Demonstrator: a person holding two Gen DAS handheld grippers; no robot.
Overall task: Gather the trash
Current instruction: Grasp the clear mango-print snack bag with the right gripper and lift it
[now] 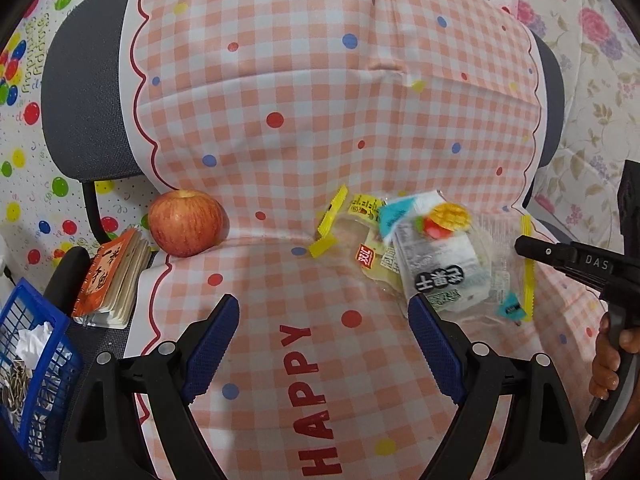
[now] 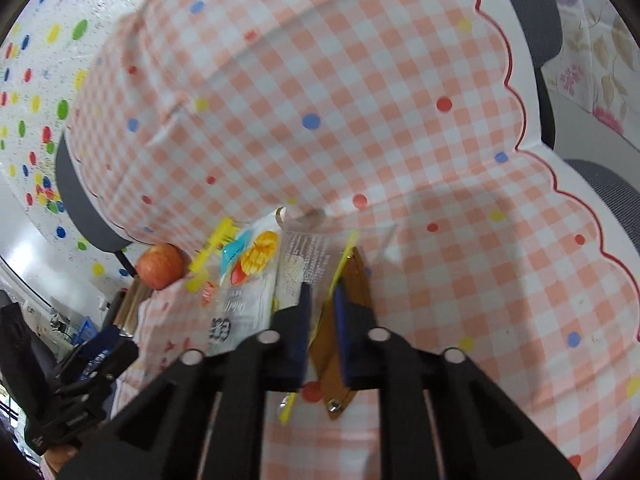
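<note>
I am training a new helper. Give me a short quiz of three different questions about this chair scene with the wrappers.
1. True or false: the left gripper is open and holds nothing.
2. What does the right gripper clamp? A) the apple B) a clear wrapper with a yellow edge C) the notebook
3. Fill in: crumpled paper lies in the blue ____.

Key: 1 true; 2 B; 3 basket.

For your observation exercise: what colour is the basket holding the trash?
Blue: the basket shows best at the lower left of the left wrist view.
</note>
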